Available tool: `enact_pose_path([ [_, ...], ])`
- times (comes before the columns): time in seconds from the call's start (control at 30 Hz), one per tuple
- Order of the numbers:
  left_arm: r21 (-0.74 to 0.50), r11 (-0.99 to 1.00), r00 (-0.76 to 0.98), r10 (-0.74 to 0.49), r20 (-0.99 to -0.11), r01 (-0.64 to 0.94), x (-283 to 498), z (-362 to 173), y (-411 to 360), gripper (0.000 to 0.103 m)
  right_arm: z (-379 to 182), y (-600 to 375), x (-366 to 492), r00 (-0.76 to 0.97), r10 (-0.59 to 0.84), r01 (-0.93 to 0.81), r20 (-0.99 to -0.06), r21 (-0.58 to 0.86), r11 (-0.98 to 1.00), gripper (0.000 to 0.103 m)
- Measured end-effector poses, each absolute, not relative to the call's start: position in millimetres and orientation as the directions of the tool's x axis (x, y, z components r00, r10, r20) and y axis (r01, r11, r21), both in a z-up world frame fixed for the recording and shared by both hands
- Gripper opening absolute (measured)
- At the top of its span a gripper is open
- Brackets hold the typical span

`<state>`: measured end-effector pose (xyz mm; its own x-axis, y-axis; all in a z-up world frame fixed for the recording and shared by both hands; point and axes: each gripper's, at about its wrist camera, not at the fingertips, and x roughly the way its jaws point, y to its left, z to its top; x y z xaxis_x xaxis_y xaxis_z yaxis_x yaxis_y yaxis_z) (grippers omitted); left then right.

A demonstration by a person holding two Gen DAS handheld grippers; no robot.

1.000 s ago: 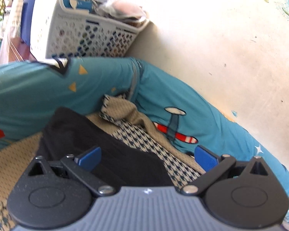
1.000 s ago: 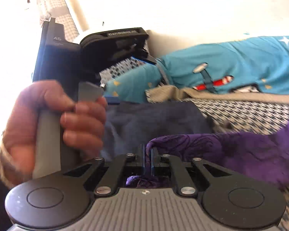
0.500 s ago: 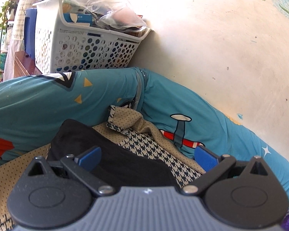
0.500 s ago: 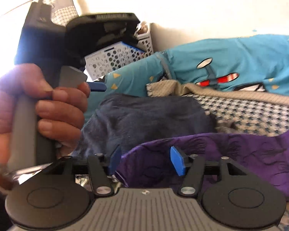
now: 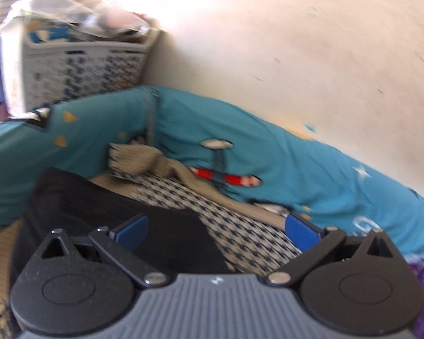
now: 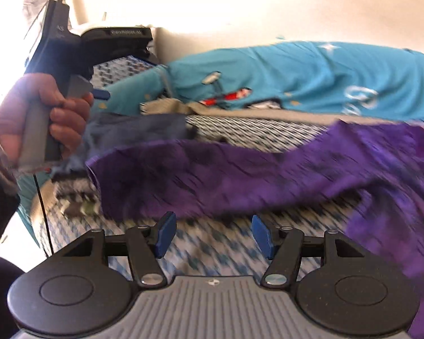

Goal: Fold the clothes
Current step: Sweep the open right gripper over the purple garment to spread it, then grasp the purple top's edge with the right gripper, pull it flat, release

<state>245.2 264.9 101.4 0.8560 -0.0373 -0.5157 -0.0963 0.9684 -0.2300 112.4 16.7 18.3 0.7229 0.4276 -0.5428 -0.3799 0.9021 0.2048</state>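
Observation:
A purple garment (image 6: 240,175) lies spread on the houndstooth sheet (image 6: 217,254), just beyond my right gripper (image 6: 214,236). That gripper is open, with only sheet showing between its blue pads. A dark folded garment (image 5: 113,212) rests on the sheet under and ahead of my left gripper (image 5: 216,233), which stands wide open and holds nothing. In the right wrist view the same dark garment (image 6: 135,132) sits behind the purple one. Beside it, a hand (image 6: 42,121) grips the left tool's handle.
Teal bedding with an airplane print (image 5: 240,155) is bunched along the pale wall (image 5: 296,56). A white perforated laundry basket (image 5: 70,76), stuffed with bags, stands in the far left corner. A tan cloth edge (image 5: 144,161) lies against the teal bedding.
My right gripper went from shut on the purple garment's edge to open, then drew back, leaving the cloth on the sheet. The left gripper stayed open and shifted sideways.

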Motion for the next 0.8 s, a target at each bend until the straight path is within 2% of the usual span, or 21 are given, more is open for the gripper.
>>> enact_pose_path([
  [0.3,-0.217,0.975,0.792,-0.170,-0.586,0.048,236.4,76.4,217.3,0.103,11.8,-15.1,64.5,0.732,0.343,-0.314,-0.589,0.155,0.937,0.062],
  [0.47,-0.250,0.963,0.765,-0.233,-0.601,0.097,225.9,70.3,207.4,0.103,4.8,-35.5,33.2,0.714,0.320,-0.311,-0.622,0.128,0.942,0.065],
  [0.8,-0.219,0.968,0.737,-0.236,-0.633,0.122,213.3,61.3,198.7,0.103,-2.5,-45.2,-4.8,0.707,0.277,-0.327,-0.651,0.046,0.944,0.065],
])
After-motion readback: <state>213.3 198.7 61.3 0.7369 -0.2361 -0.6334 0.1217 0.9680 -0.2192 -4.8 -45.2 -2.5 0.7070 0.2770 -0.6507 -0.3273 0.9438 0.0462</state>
